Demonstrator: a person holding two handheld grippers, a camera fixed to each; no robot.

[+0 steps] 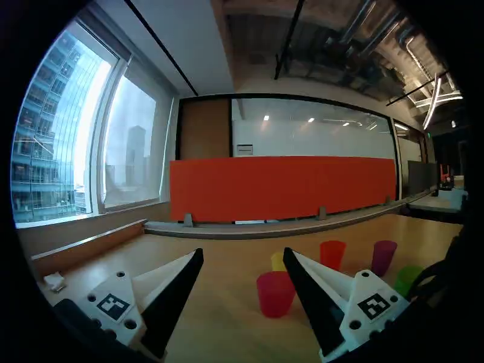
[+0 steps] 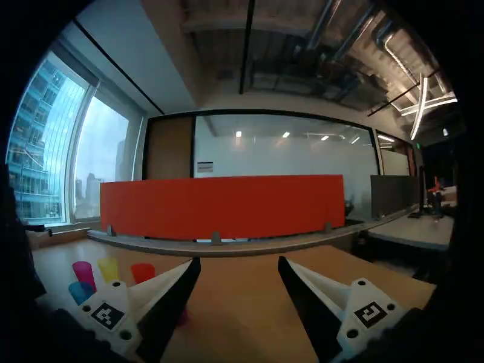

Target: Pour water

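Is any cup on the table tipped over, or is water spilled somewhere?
Nothing stands out. The pink translucent plastic cup, the orange cup and the purple cup stand upright on the wooden table, and no puddle shows on it.

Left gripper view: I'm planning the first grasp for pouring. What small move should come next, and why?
Probably ease the left gripper forward toward the pink cup: its jaws stand open and empty, and that cup stands upright, nearest of the cups, just ahead and a little toward the right finger.
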